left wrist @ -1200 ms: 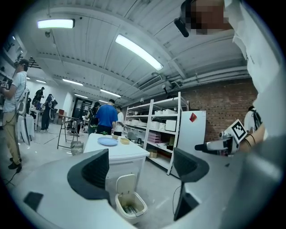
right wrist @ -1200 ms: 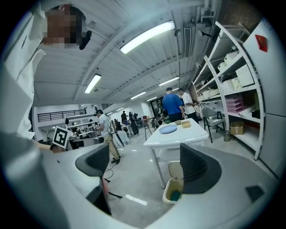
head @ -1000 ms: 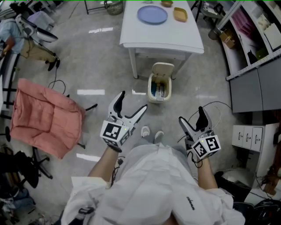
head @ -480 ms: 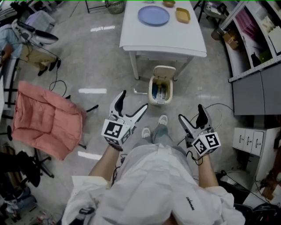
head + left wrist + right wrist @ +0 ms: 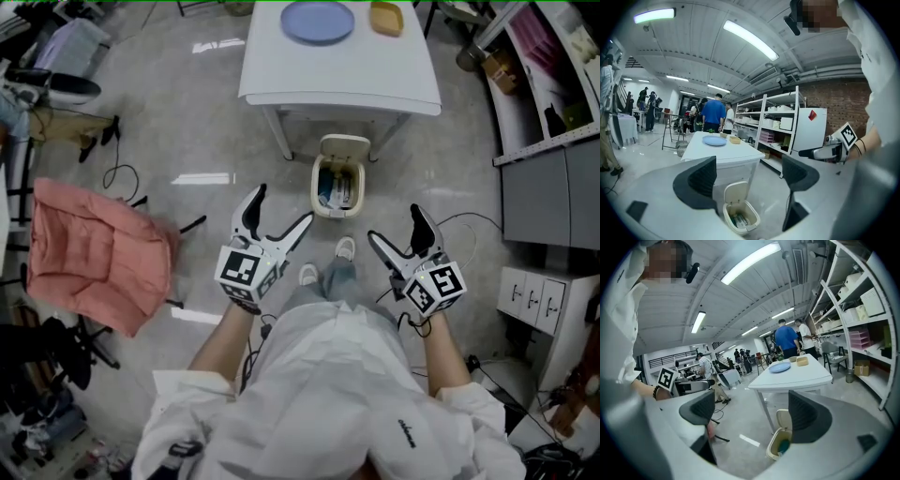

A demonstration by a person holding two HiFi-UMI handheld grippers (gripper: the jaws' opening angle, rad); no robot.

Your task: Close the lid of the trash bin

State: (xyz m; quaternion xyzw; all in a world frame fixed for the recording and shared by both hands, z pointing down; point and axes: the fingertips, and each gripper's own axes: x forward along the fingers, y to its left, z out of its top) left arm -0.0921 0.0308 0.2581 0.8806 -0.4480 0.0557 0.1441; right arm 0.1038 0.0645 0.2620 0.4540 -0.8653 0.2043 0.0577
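A small cream trash bin (image 5: 336, 187) stands on the floor under the white table's front edge, its lid (image 5: 344, 146) tipped up and back, rubbish showing inside. The same bin (image 5: 740, 218) lies low between the jaws in the left gripper view, and sits low at centre (image 5: 780, 444) in the right gripper view. My left gripper (image 5: 279, 210) is held open above the floor, near and left of the bin. To the bin's right my right gripper (image 5: 394, 228) is open too. Neither holds anything.
A white table (image 5: 339, 70) carries a blue plate (image 5: 317, 20) and a tan dish (image 5: 385, 17). A chair draped in pink cloth (image 5: 89, 253) stands at left, cables trail on the floor, grey cabinets (image 5: 548, 211) and shelves at right. People stand far off.
I have stepped toward the bin; it now sits closer to both grippers. Both grippers stay open and empty, and the lid stays up.
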